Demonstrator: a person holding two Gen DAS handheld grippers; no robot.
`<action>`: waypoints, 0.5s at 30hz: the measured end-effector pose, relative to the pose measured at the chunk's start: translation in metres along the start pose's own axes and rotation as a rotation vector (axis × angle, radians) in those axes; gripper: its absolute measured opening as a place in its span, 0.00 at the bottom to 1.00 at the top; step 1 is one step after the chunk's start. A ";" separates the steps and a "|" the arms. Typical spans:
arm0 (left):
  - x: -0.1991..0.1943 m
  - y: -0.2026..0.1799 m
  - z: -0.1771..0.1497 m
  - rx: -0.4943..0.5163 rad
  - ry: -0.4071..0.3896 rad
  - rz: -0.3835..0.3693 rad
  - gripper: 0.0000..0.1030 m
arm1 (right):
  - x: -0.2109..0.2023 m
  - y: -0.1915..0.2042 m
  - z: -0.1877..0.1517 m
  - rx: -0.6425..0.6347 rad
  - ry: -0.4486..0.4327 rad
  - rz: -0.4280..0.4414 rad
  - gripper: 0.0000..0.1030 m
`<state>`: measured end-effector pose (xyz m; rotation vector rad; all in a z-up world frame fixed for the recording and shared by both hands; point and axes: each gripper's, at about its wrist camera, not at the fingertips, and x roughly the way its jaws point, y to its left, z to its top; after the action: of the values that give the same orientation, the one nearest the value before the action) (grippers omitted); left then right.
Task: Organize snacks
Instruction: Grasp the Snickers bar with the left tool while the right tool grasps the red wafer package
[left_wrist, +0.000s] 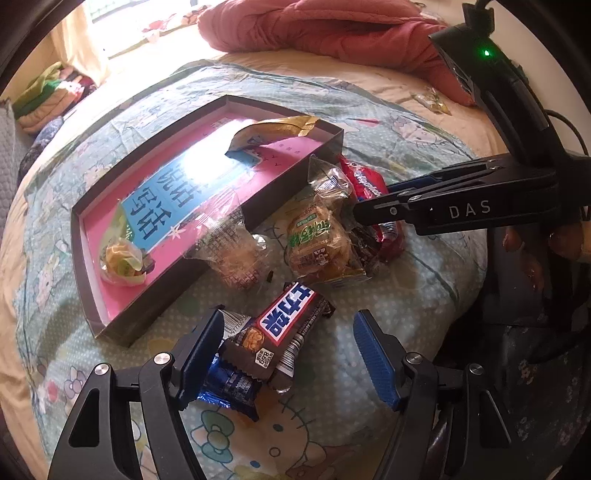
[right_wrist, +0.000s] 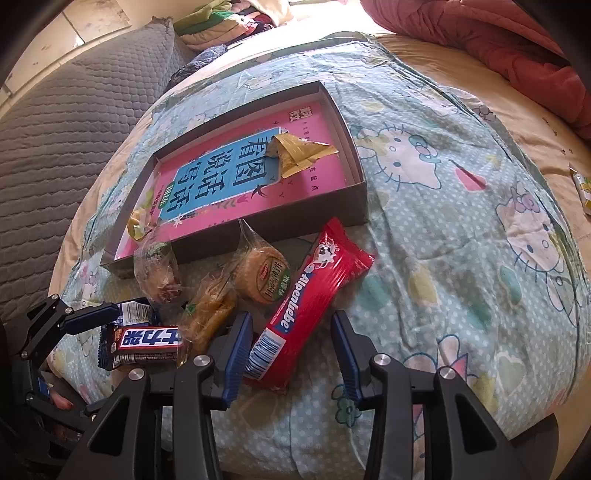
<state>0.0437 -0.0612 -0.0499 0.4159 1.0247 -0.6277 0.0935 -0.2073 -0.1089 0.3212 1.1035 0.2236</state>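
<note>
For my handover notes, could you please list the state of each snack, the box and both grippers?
Box: open, holding two snacks.
Alpenliebe pack: sealed, between open pads.
Snickers bar: sealed, on bedspread.
Left hand-held gripper: open.
Right hand-held gripper: open.

This is a bedroom in a home. Everything lies on a bed (right_wrist: 424, 258) covered with a pale blue dotted sheet (right_wrist: 461, 236) printed with cartoon cats and flowers, over a cream underlayer. A rumpled pink quilt (left_wrist: 332, 29) is heaped at the far side, and a grey quilted cover (right_wrist: 74, 122) spreads along another edge. Folded clothes (left_wrist: 48, 99) are stacked in a pile beyond the bed, beside a brightly lit window with a light curtain (left_wrist: 85, 40). Pale wall tiles (right_wrist: 74, 33) show behind the grey cover.
</note>
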 end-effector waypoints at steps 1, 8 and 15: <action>0.002 -0.001 0.001 0.014 0.007 0.005 0.72 | 0.001 0.000 0.000 -0.001 -0.001 0.001 0.43; 0.017 -0.003 0.010 0.041 0.036 -0.007 0.58 | 0.009 0.001 0.002 -0.003 0.001 0.009 0.32; 0.026 0.004 0.010 0.017 0.055 -0.045 0.43 | 0.007 -0.005 0.004 -0.008 -0.016 0.025 0.20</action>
<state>0.0628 -0.0723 -0.0684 0.4278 1.0839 -0.6691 0.1001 -0.2100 -0.1150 0.3294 1.0830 0.2467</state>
